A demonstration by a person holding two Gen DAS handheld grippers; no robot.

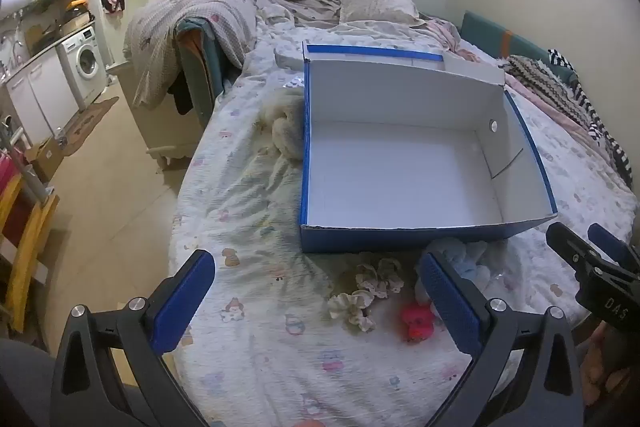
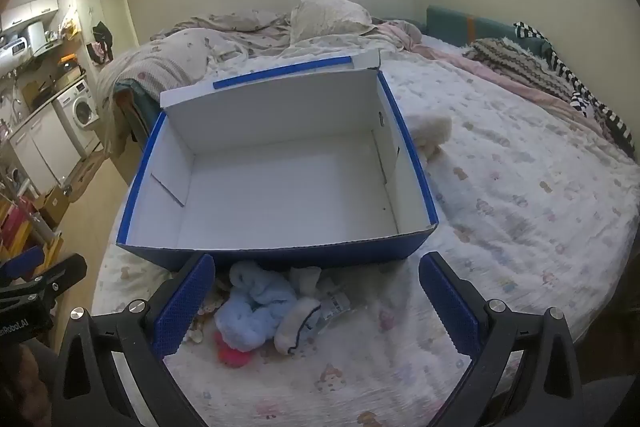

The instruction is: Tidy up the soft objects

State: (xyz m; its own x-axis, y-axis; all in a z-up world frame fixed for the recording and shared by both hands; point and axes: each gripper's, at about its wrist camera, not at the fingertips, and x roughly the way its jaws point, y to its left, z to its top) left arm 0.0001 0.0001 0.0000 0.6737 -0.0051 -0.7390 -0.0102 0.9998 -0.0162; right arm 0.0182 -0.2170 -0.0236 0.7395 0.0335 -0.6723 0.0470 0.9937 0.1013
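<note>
An open blue box (image 1: 400, 239) with a white, bare inside sits on the bed (image 1: 248, 195); the right wrist view shows the same box (image 2: 280, 253). In front of it lie cream scrunchies (image 1: 372, 287), a red scrunchie (image 1: 416, 321) and a light blue fluffy piece (image 2: 252, 311) beside a white sock with a dark line (image 2: 296, 323). A cream plush piece (image 1: 286, 135) rests against the box's side, and shows as a cream plush (image 2: 432, 131) in the right wrist view. My left gripper (image 1: 318, 307) hangs open above the scrunchies. My right gripper (image 2: 316, 307) is open above the blue piece.
Rumpled quilts and a pillow (image 1: 376, 3) fill the far end of the bed. Striped and knitted clothes (image 2: 560, 75) lie along the right side. The bed's left edge drops to a tiled floor (image 1: 108, 187), with a washing machine (image 1: 86, 61) and cabinets beyond.
</note>
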